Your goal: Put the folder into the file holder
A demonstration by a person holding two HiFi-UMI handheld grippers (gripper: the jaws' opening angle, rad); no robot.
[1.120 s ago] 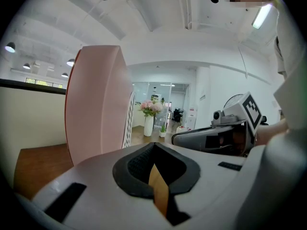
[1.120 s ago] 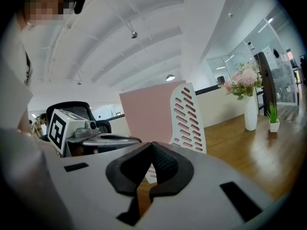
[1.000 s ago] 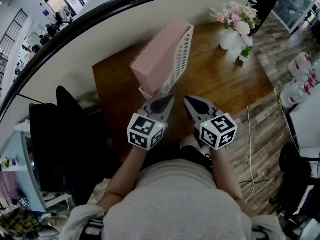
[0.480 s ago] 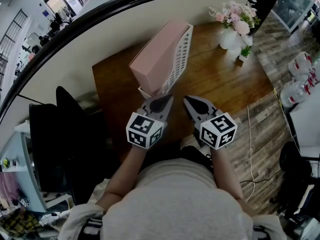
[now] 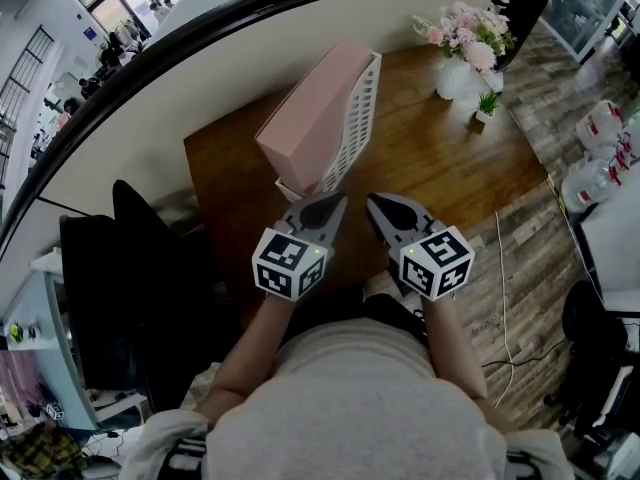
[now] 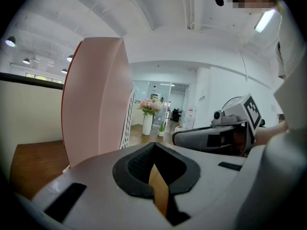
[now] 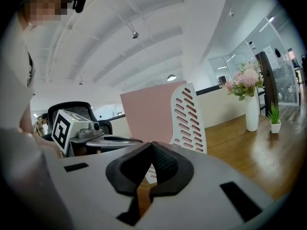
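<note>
You are clenching the jaws of your left gripper (image 6: 153, 146) shut on nothing, and your right gripper (image 7: 151, 145) is likewise pressing tip to tip, empty. Both are hovering side by side over the near edge of the brown wooden table (image 5: 440, 163). Just beyond them, the thick pink folder (image 5: 308, 113) is standing tilted inside the white slotted plastic file holder (image 5: 362, 108), well apart from a white vase of pink flowers (image 5: 462, 53).
</note>
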